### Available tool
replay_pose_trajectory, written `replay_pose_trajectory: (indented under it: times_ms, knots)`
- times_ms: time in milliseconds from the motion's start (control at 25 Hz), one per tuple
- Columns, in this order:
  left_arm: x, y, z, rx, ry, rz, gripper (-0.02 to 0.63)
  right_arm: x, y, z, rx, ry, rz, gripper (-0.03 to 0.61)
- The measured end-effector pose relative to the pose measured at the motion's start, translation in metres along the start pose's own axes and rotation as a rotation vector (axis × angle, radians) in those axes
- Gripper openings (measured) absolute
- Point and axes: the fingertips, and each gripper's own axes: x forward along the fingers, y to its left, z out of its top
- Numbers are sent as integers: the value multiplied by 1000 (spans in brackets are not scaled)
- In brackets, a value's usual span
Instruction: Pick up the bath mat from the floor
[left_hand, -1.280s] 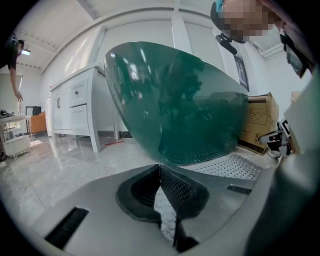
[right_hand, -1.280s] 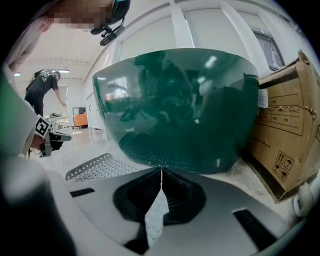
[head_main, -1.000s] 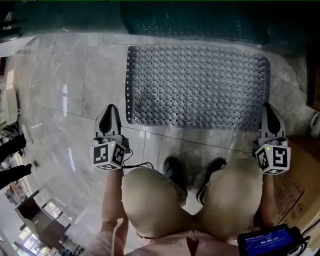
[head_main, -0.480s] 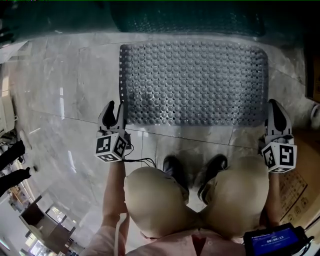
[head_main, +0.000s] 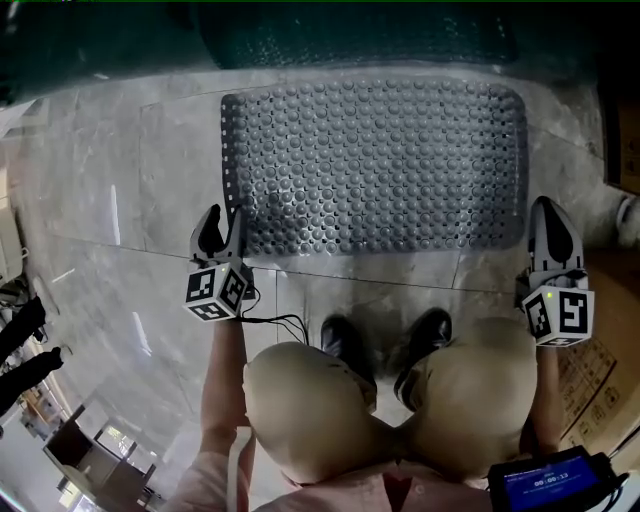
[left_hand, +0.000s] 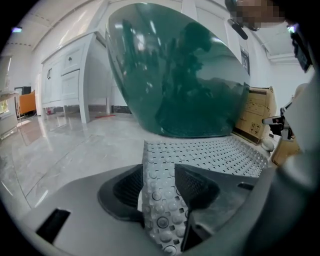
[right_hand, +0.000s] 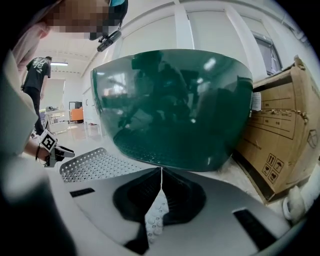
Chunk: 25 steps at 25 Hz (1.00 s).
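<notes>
Crouching on a marble floor (head_main: 110, 250), a person straddles the near-left corner of the flat grey bath mat (head_main: 380, 165) with the left hand-held gripper (head_main: 224, 220), its jaws just opened wide. The right hand-held gripper (head_main: 548, 212) pinches the near-right corner.

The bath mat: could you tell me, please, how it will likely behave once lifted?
Probably floppy: the bath mat bends up where the right gripper pinches its corner, so the middle would likely sag. The thin, perforated sheet looks light for its size. Its bumpy surface should help the hold.
</notes>
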Motion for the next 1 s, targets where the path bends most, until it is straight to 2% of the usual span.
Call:
replay_pose_trajectory:
  times_ms: [120, 560, 760, 1000]
  knots:
    - [3, 4, -7, -39, 6, 9, 187, -3, -1, -1, -7, 7, 2, 18]
    - [22, 25, -38, -105, 69, 54, 189, -5, -3, 1, -15, 1, -5, 18]
    - [27, 34, -44, -100, 96, 79, 189, -4, -4, 0, -14, 0, -5, 18]
    - [35, 28, -66, -84, 171, 64, 184, -4, -6, 0, -7, 7, -16, 18]
